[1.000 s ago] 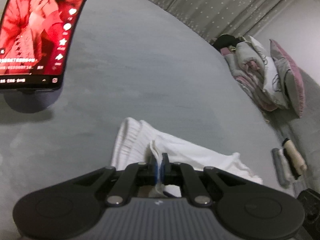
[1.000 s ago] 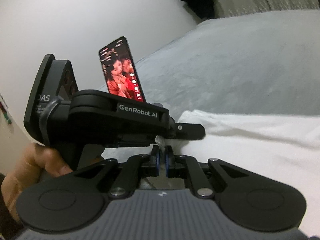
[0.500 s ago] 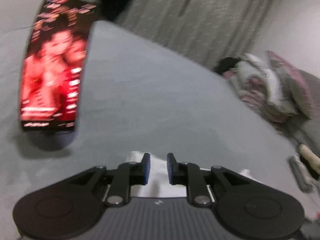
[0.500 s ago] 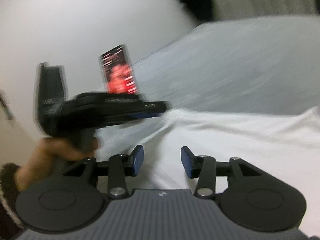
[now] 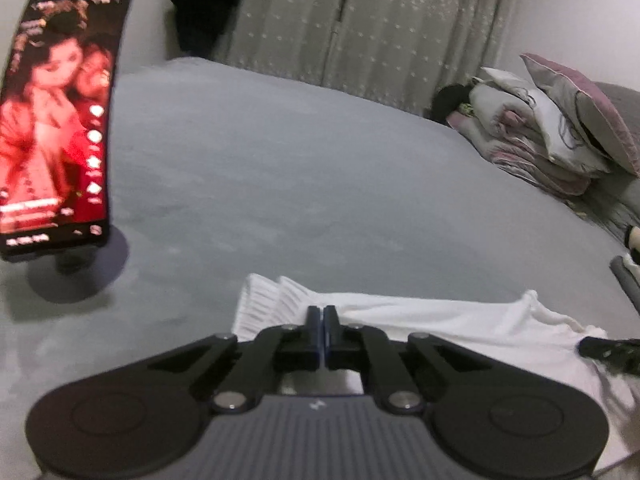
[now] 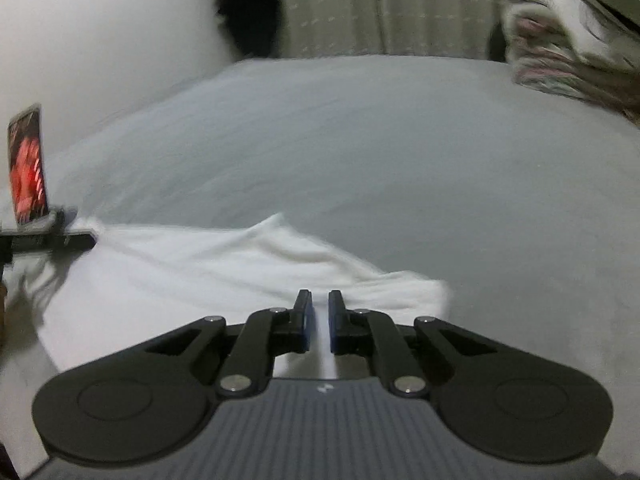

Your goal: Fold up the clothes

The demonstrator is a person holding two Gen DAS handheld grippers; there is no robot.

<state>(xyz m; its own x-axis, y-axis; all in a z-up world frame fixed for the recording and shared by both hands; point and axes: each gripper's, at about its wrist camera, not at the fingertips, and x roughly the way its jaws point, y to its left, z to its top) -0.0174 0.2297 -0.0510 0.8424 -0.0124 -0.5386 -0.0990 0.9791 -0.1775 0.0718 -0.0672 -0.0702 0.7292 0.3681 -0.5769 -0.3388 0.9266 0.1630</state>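
Note:
A white garment [image 5: 440, 320] lies flat on the grey bed [image 5: 280, 168], its ribbed hem toward the left. My left gripper [image 5: 323, 314] hovers over that hem with its jaws together, and I see no cloth pinched between them. In the right wrist view the same garment [image 6: 180, 272] spreads left and ends in a corner at the right. My right gripper [image 6: 317, 300] sits over that right edge, its fingers a narrow gap apart with white cloth showing through. The left gripper's fingertips [image 6: 52, 240] reach in at the garment's far left corner.
A phone [image 5: 56, 120] with a lit red screen stands on a round stand at the left, close to the garment; it shows small in the right wrist view [image 6: 28, 168]. Pillows and folded bedding [image 5: 540, 132] are piled at the far right. Curtains [image 5: 360, 20] hang behind the bed.
Both grippers let go of the cloth and opened half a second ago. Now the left jaws are together again, the right ones nearly so, and the right gripper has moved right along the garment.

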